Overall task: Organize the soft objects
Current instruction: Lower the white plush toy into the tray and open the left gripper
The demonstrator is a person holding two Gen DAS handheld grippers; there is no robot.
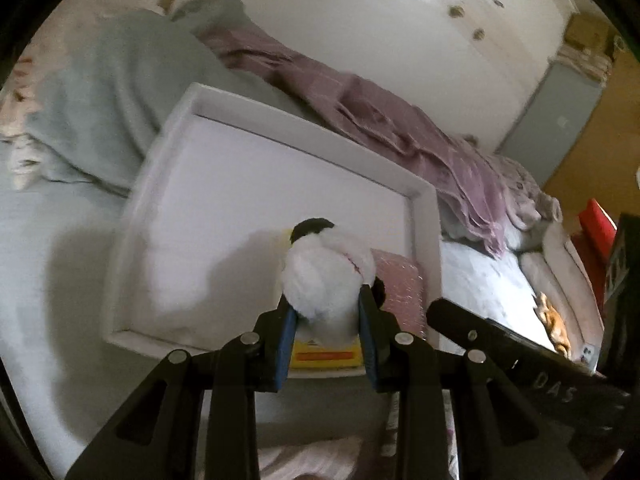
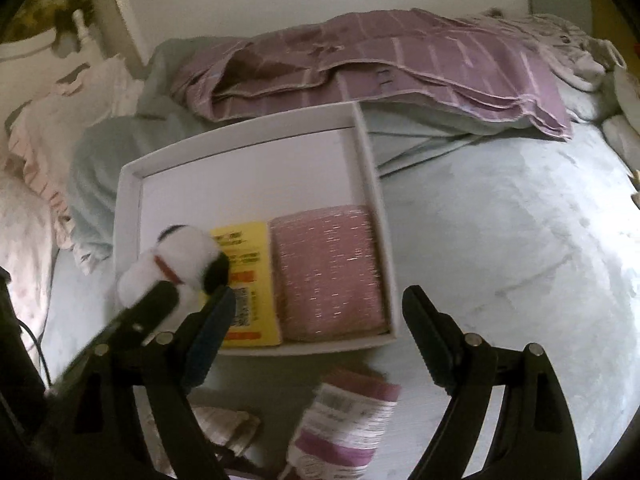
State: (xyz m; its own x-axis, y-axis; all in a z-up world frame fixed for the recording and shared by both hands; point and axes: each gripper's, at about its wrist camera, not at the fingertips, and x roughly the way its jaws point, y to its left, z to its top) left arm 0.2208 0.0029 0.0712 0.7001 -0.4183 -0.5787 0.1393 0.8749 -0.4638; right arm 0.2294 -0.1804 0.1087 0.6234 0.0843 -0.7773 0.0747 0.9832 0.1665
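Observation:
My left gripper [image 1: 326, 312] is shut on a white plush toy [image 1: 328, 276] with black ears and a red collar, held above the near part of a white tray [image 1: 280, 120]. The right wrist view shows the toy [image 2: 180, 256] in the left gripper's fingers [image 2: 160, 300] over the tray's left front corner. In the tray [image 2: 248, 124] lie a yellow pack [image 2: 248, 276] and a pink glittery pouch [image 2: 328, 272]. My right gripper [image 2: 320, 300] is open and empty, just in front of the tray. A pink striped sock [image 2: 344, 428] lies on the bed below it.
The tray rests on a pale blue bedsheet [image 2: 500, 240]. A purple striped garment [image 2: 360, 64] and a grey-blue blanket [image 1: 112, 92] lie behind it. Pillows [image 2: 36, 160] are at the left. A white wardrobe [image 1: 400, 20] stands beyond the bed. More folded fabric [image 2: 224, 428] lies near the sock.

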